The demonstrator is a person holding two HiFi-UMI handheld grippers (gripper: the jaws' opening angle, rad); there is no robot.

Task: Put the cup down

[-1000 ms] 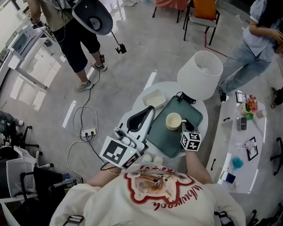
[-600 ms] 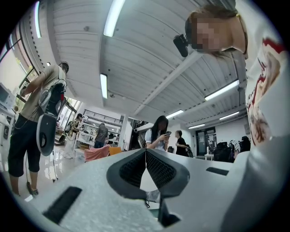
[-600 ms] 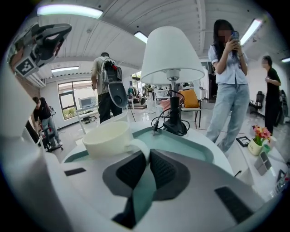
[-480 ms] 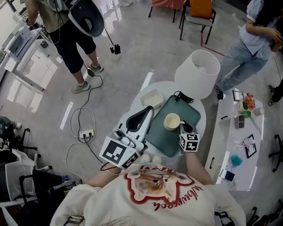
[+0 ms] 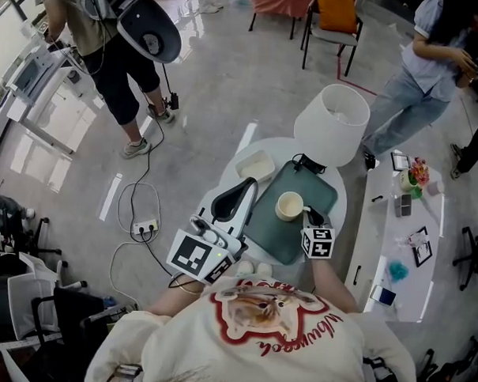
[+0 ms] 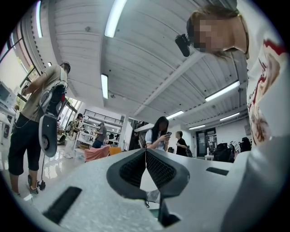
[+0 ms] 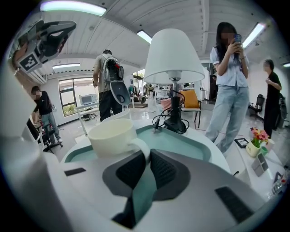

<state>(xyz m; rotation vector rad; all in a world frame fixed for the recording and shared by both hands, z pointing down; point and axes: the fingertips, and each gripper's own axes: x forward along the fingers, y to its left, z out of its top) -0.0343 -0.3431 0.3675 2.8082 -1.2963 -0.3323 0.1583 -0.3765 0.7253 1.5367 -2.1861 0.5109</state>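
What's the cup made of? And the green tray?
The cream round cup looks like glazed ceramic: thick wall, smooth soft shine. The teal rectangular tray looks like matte plastic, perhaps rubbery: even colour, rounded raised rim, no glare.

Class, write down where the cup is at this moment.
In the head view the cup is over the green tray, on the person's right, near the lamp, its handle between the right tongs.
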